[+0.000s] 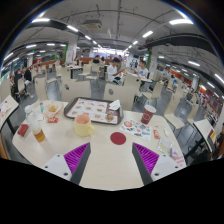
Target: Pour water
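Observation:
My gripper [112, 157] is open, its two purple-padded fingers [76, 157] spread wide over the pale table [105, 165] with nothing between them. A red round coaster [118, 138] lies just ahead of the fingers. Beyond it to the left stands a pale cup [83, 125] and further left a glass with amber liquid [38, 130]. To the right stands a dark red-brown cup [147, 116]. I cannot tell which vessel holds water.
A tray [92, 110] with several small items sits at the back of the table. Coloured cards and small things [137, 127] lie at the right. Red items [22, 129] lie at the far left. Tables and chairs fill the hall beyond.

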Demonstrator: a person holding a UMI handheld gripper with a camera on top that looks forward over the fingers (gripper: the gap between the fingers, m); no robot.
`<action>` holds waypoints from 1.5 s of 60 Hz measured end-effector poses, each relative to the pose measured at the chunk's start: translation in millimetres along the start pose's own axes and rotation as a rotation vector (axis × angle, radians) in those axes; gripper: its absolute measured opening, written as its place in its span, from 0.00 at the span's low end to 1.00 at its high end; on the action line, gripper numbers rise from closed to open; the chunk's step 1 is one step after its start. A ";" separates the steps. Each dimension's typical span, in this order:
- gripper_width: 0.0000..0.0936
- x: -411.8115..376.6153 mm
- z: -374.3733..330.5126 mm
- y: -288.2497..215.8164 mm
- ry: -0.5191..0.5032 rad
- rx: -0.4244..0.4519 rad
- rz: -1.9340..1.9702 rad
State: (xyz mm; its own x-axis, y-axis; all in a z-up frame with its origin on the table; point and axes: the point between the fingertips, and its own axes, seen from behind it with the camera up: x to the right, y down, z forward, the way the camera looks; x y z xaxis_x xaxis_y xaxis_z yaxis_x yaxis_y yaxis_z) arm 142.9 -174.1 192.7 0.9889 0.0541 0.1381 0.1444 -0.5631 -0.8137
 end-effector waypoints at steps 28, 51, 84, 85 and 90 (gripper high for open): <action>0.90 -56.5 -5.5 57.6 0.053 -0.099 0.032; 0.91 -275.8 4.5 62.6 -0.134 -0.045 0.063; 0.66 -406.4 139.1 -34.9 -0.125 0.222 0.134; 0.60 -405.0 139.7 -36.6 -0.118 0.230 0.137; 0.56 -404.2 140.8 -39.6 -0.117 0.245 0.133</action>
State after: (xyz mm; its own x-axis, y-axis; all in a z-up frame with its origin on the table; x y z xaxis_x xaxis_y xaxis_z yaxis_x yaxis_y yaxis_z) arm -257.8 -57.5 89.6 0.9948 0.0960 -0.0336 0.0028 -0.3569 -0.9342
